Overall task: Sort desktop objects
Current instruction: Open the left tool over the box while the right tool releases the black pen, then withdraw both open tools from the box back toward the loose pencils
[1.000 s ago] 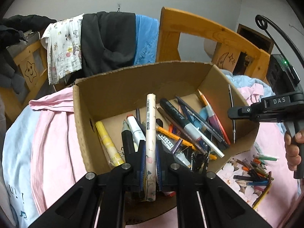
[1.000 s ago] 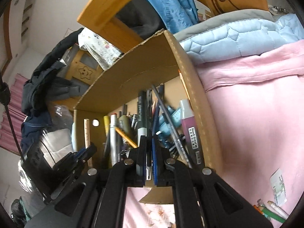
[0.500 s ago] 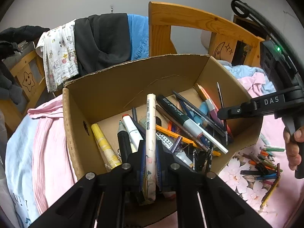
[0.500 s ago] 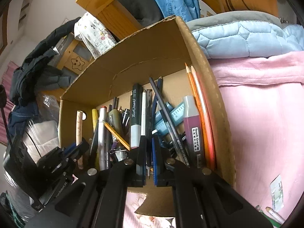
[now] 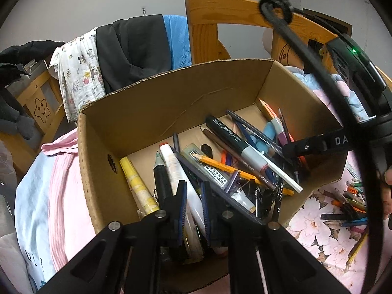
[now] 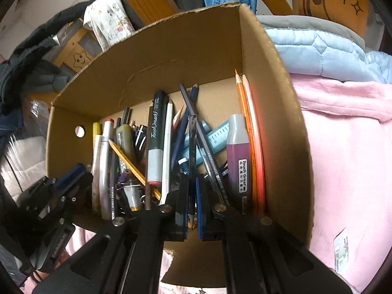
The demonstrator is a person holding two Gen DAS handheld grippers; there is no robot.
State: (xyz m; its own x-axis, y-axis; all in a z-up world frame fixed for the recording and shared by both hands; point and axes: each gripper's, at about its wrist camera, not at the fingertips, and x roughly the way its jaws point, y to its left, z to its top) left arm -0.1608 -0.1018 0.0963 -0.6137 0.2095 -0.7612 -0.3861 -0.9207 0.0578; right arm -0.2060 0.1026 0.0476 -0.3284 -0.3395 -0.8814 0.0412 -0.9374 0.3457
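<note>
Left hand-held gripper (image 5: 193, 201) jaws opening, white pen (image 5: 188, 193) between them over the cardboard box (image 5: 103, 161); right hand-held gripper (image 6: 192, 203) clamps a dark pen (image 6: 192, 161). You release low, inside the walls.

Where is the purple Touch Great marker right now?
In the right wrist view, the purple marker lies in the cardboard box, beside the orange pencils along its right wall.
</note>
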